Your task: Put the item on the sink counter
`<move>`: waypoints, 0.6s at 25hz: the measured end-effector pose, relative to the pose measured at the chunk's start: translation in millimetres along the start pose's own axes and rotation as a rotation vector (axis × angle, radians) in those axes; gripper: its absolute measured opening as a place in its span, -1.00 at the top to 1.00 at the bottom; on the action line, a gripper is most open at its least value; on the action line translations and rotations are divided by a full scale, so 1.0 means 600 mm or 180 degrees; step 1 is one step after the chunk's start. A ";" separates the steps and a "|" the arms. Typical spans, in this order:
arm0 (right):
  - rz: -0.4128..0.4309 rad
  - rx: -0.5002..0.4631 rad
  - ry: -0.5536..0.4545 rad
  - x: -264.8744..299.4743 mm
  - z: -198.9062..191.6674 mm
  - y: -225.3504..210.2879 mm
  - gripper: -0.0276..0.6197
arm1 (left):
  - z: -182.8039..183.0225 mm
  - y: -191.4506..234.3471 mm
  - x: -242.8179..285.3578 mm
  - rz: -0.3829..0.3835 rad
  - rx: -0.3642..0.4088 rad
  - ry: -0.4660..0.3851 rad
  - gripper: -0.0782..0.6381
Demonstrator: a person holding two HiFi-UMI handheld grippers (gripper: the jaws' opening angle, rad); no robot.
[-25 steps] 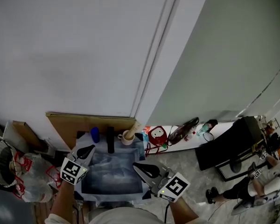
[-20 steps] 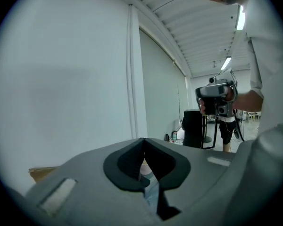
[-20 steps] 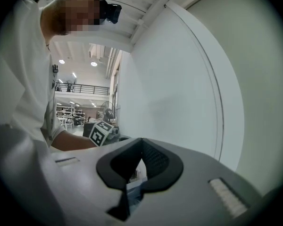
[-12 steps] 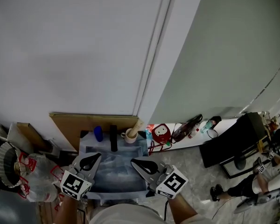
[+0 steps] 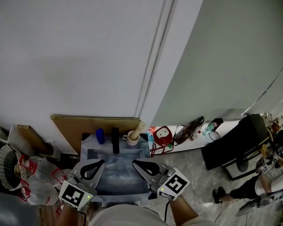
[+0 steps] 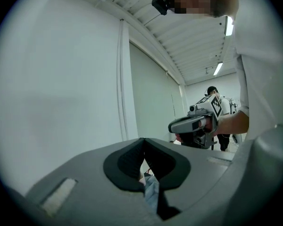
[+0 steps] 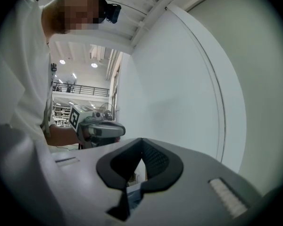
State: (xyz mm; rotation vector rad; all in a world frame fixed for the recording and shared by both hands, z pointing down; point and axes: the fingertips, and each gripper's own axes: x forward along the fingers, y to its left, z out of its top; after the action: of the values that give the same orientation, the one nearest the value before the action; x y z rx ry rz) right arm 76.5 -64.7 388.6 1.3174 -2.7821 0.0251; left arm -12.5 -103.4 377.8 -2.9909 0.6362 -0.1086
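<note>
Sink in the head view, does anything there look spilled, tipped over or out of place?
Nothing stands out. The blue bottle, the black upright piece and the cup stand upright along the back edge of the sink, and no spill shows in the dim basin.

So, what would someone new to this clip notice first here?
A big white wall fills most of the head view. Low down, the left hand-held gripper and the right hand-held gripper, both shut and empty, hover over a small sink. A blue cup and a beige mug stand at the sink's back edge, in front of a sheet of cardboard.
</note>
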 end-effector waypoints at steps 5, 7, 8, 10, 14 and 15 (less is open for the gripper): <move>-0.0017 -0.0023 -0.0005 0.005 0.004 -0.002 0.90 | 0.009 0.004 -0.004 -0.0034 0.0009 -0.0008 0.77; -0.0021 -0.0035 -0.0004 0.006 0.006 -0.003 0.90 | 0.012 0.003 -0.005 -0.0047 0.0011 -0.0019 0.77; -0.0023 -0.0042 -0.0001 0.006 0.007 -0.003 0.90 | 0.014 0.003 -0.004 -0.0052 0.0011 -0.0021 0.77; -0.0020 -0.0059 0.0008 0.006 0.008 -0.003 0.90 | 0.014 0.002 -0.004 -0.0062 0.0014 -0.0030 0.77; -0.0007 -0.0083 0.0022 0.007 0.005 -0.001 0.90 | 0.014 0.002 -0.003 -0.0064 -0.0014 -0.0041 0.77; -0.0005 -0.0084 0.0019 0.007 0.005 0.000 0.90 | 0.015 0.002 -0.004 -0.0064 -0.0011 -0.0038 0.77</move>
State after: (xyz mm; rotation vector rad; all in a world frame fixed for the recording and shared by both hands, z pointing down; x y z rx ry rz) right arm 73.9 -68.2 385.7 1.3111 -2.7665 -0.0077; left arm -14.2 -103.1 368.9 -2.9993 0.6056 -0.0910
